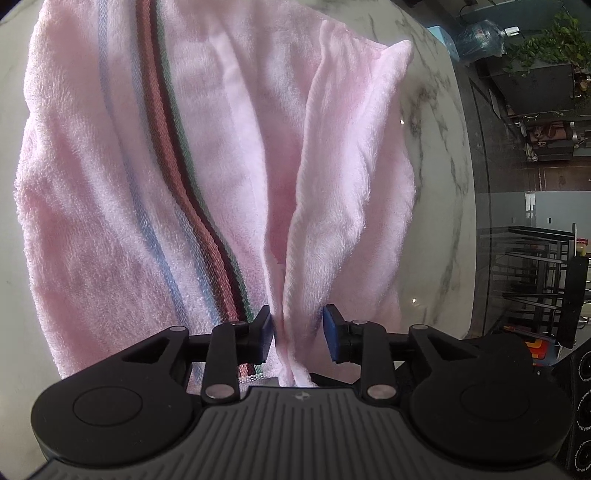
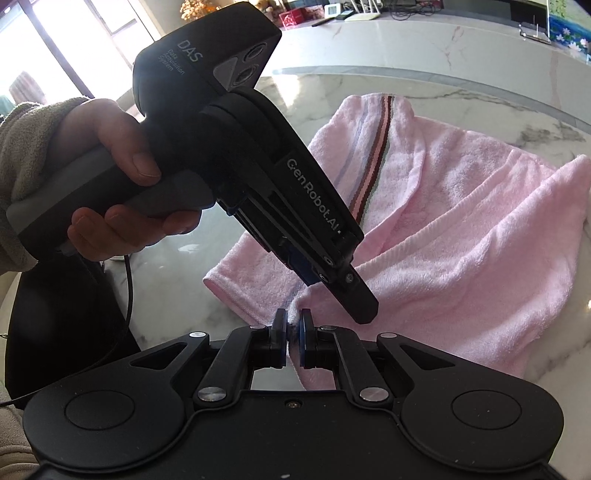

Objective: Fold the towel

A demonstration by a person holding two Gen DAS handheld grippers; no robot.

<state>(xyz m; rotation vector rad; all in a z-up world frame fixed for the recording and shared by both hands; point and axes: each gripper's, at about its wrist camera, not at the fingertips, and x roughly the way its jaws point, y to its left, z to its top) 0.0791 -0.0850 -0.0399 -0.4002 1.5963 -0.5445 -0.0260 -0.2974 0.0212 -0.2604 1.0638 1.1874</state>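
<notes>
A pink towel point(image 1: 229, 155) with a brown, green and blue stripe band lies rumpled on the marble table point(image 1: 436, 155); it shows again as the towel point(image 2: 461, 229) in the right wrist view. My left gripper point(image 1: 298, 332) stands partly open around a raised fold of the towel. Its left pad touches the cloth and its right pad point(image 1: 331, 334) sits a little apart. My right gripper point(image 2: 292, 334) is shut on a near corner of the towel. The left gripper point(image 2: 364, 310) points down at the towel just right of that corner, held by a hand point(image 2: 110, 177).
The round marble table point(image 2: 424, 81) has its curved edge close on the right in the left wrist view, with dark floor and black furniture point(image 1: 535, 266) beyond. A marble counter point(image 2: 443, 33) with small items runs behind the table. A cable point(image 2: 129, 280) hangs from the left gripper's handle.
</notes>
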